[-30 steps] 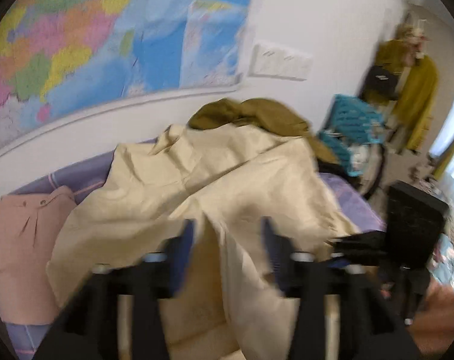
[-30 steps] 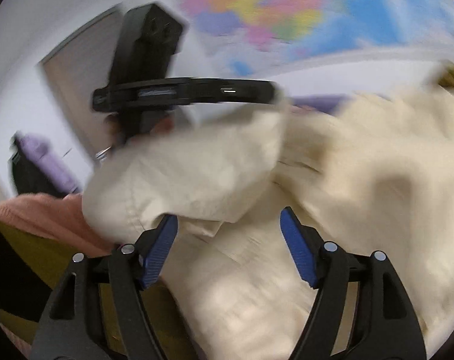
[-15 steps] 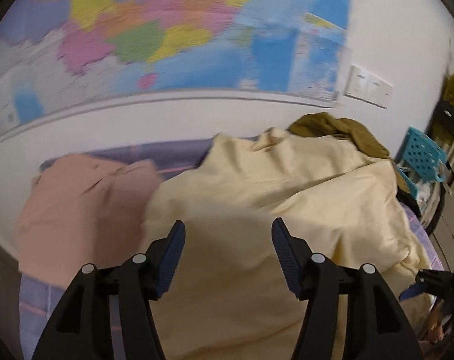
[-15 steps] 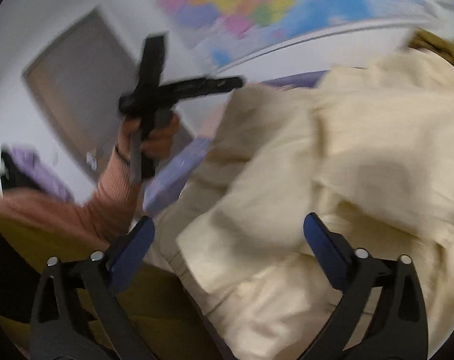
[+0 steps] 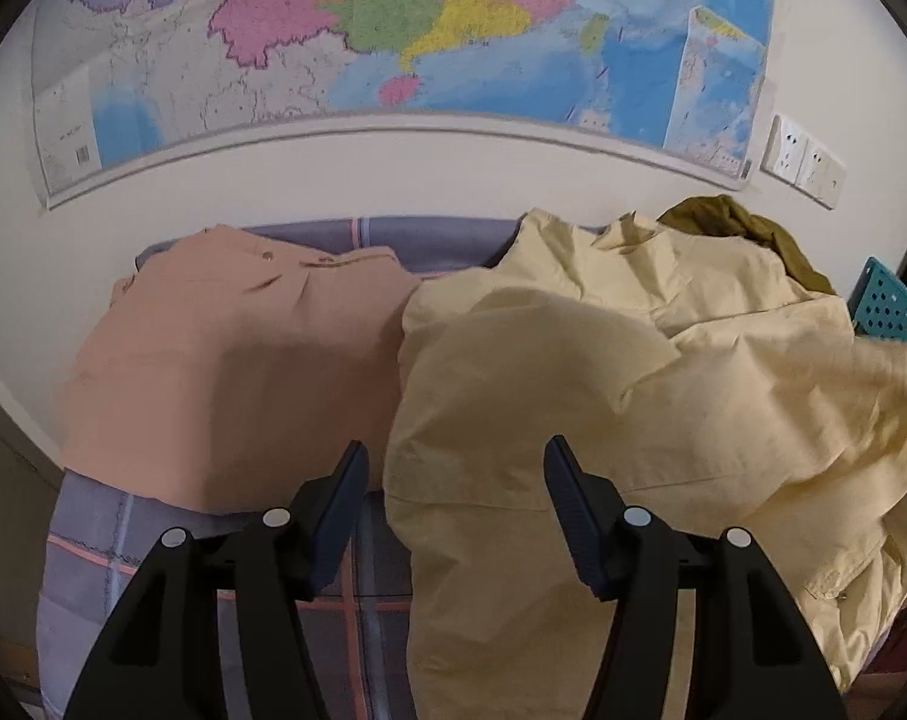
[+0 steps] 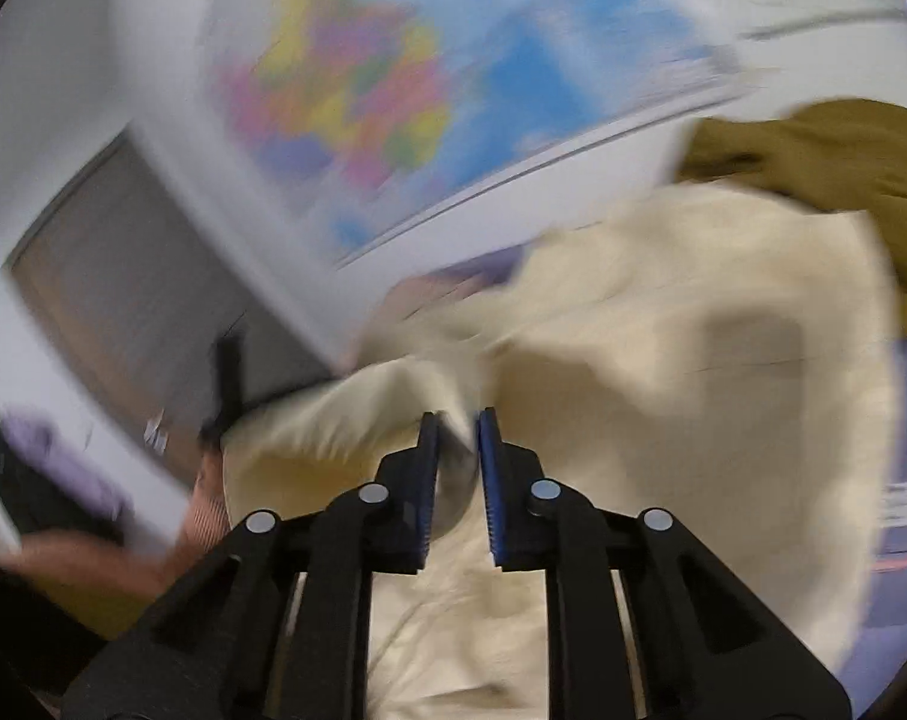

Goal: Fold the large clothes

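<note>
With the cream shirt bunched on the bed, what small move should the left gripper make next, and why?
Probably ease the left gripper down onto the near edge of the cream shirt and close. Its jaws stand open over that edge with nothing between them, while the right gripper is closing on a fold of the shirt. The shirt lies crumpled beside the pink garment, so it needs spreading before a fold.

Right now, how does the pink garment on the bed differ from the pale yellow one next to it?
The pink garment lies flat and smooth, folded into a neat shape; the pale yellow garment is rumpled and heaped.
The pink one covers less of the checked sheet; the yellow one sprawls wider.
No tool touches the pink one; the right gripper is closing its jaws on a fold of the yellow one.
Both lie on the bed below the wall map.
</note>
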`<state>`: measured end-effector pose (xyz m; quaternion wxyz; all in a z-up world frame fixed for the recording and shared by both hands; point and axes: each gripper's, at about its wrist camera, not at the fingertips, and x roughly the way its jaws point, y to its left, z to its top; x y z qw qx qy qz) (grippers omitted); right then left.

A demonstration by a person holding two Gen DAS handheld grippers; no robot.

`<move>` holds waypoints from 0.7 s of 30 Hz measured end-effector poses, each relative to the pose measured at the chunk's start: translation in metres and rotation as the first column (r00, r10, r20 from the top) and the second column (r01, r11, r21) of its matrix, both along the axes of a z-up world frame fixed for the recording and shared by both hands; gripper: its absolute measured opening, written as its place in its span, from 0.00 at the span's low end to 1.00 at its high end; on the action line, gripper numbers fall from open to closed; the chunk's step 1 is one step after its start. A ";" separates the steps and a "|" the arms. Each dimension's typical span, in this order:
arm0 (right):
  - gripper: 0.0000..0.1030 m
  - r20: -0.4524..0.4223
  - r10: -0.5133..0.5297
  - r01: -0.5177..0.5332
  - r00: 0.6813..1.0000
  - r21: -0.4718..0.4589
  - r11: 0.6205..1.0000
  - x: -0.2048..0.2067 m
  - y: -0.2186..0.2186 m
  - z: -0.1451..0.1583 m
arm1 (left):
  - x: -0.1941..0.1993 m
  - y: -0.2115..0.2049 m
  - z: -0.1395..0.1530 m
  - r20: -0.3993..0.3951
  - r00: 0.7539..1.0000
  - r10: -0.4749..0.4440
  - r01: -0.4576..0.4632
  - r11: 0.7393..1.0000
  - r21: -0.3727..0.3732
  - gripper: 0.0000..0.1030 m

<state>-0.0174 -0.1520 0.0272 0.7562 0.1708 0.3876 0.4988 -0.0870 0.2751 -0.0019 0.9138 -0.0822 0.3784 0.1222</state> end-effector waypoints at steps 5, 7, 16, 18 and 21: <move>0.44 -0.195 -0.171 0.151 0.966 -0.116 0.982 0.040 -0.036 -0.053 | 0.010 0.005 -0.011 -0.028 0.999 0.020 -0.019 0.999 0.041 0.62; 0.54 -0.210 -0.183 0.168 0.961 -0.088 0.982 0.038 -0.045 -0.057 | 0.015 0.009 -0.013 -0.035 0.999 0.024 -0.022 0.999 0.046 0.64; 0.46 -0.069 -0.061 0.036 0.996 -0.313 0.949 0.032 0.025 -0.041 | 0.055 0.011 -0.022 -0.069 0.997 -0.029 0.030 0.999 0.016 0.59; 0.12 -0.038 -0.055 0.037 0.998 -0.370 0.928 0.033 0.034 -0.044 | 0.061 0.011 -0.024 -0.073 0.997 -0.015 0.017 0.999 0.035 0.41; 0.01 0.035 -0.085 0.092 0.996 -0.334 0.938 0.036 0.021 -0.029 | 0.066 0.014 -0.017 -0.038 0.999 0.010 -0.008 0.998 0.055 0.31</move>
